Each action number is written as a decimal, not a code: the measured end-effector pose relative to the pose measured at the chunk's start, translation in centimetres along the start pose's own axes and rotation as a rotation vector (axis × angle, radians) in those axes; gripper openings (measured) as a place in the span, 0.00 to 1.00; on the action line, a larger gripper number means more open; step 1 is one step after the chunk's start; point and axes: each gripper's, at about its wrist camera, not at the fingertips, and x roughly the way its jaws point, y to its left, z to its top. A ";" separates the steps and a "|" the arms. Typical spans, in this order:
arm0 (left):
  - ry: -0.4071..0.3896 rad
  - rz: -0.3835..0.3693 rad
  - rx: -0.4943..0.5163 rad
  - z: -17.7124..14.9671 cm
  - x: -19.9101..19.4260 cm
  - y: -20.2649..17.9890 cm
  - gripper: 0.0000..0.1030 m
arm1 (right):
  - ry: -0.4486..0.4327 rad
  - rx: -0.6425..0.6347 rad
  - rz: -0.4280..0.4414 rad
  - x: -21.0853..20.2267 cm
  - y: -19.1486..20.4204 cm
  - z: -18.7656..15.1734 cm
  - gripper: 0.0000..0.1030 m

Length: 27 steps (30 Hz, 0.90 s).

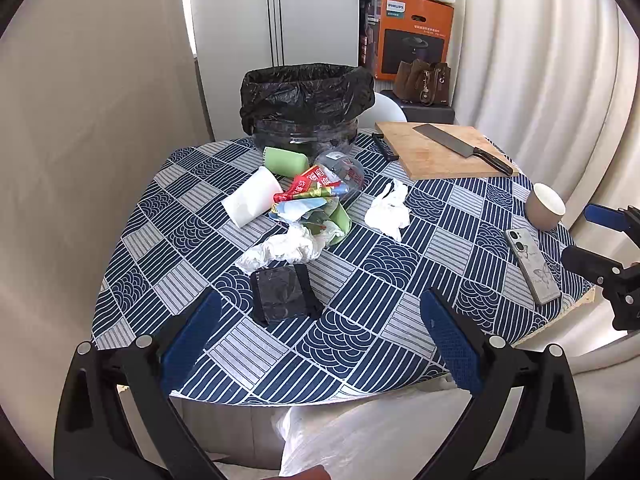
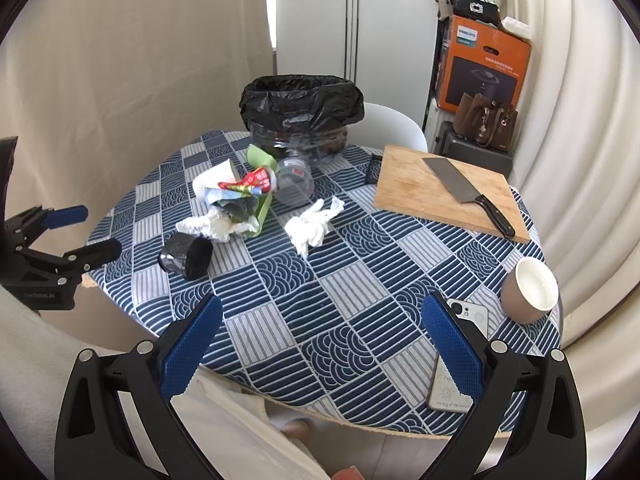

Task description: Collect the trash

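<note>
Left wrist view: start of collection. Left gripper [image 1: 322, 334] and right gripper [image 2: 322, 340] spread wide, holding nothing. Litter heap [image 1: 308, 200] mid-table, before lined bin [image 1: 306, 96]. Next: reach, pinch 1 piece.

Two crumpled tissues [image 1: 387, 210] [image 1: 282, 249] — one bin [image 1: 306, 100], one knife [image 1: 464, 147], one cup [image 1: 545, 206].

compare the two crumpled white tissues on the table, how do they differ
The left tissue lies against the pile of wrappers and the green cup, touching them; the right tissue lies alone on bare tablecloth. The left tissue is spread out long and low; the right tissue is bunched more compactly, with a corner sticking up. The left tissue lies close to the black roll; the right tissue lies nearer the cutting board. Both are white, crumpled, and not yet in the bin.
</note>
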 end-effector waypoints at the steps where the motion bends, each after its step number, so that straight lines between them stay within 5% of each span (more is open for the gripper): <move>1: -0.001 -0.001 0.001 0.0 0.0 0.1 0.94 | -0.001 -0.001 0.000 0.0 0.1 0.0 0.93; 27: -0.008 -0.003 0.004 0.2 0.1 0.1 0.94 | -0.003 -0.013 0.007 0.2 0.2 0.1 0.93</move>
